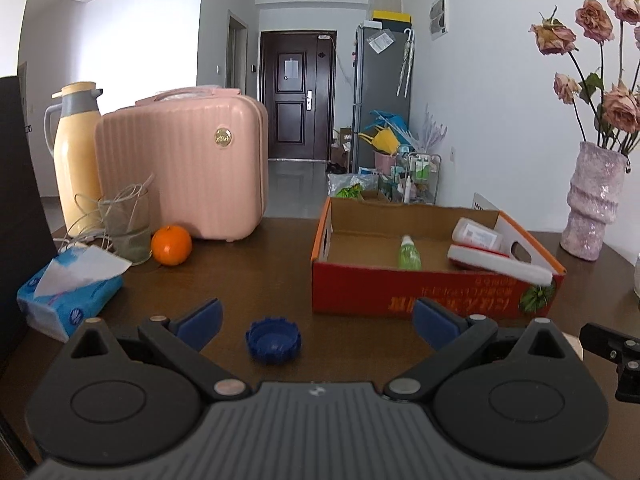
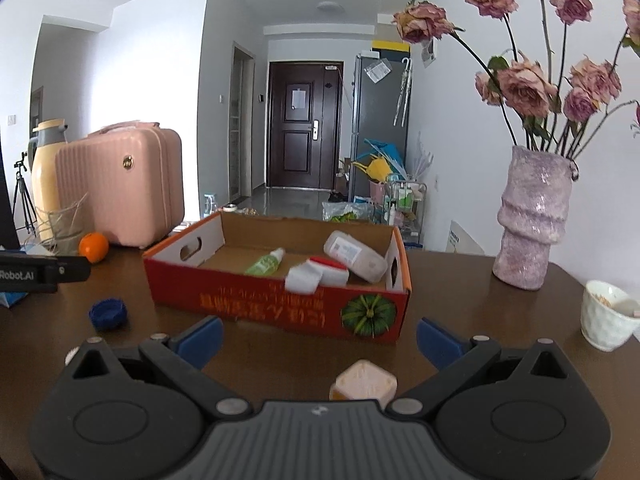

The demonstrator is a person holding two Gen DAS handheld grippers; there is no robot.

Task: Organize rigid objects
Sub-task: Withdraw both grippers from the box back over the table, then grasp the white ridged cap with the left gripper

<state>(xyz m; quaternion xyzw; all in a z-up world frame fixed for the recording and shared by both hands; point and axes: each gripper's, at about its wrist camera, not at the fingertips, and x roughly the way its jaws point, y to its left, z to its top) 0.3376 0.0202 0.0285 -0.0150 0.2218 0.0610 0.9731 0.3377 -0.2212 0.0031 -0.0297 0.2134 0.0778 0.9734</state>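
A red cardboard box stands on the brown table. In it lie a green bottle, a white-and-red sponge and a clear plastic container. A blue bottle cap lies on the table between my left gripper's open fingers. My left gripper is open and empty. A small pale cube sits on the table close under my right gripper, which is open and empty.
A pink case, a yellow thermos, a glass with cords, an orange and a tissue pack stand at the left. A pink vase of dried roses and a white cup stand at the right.
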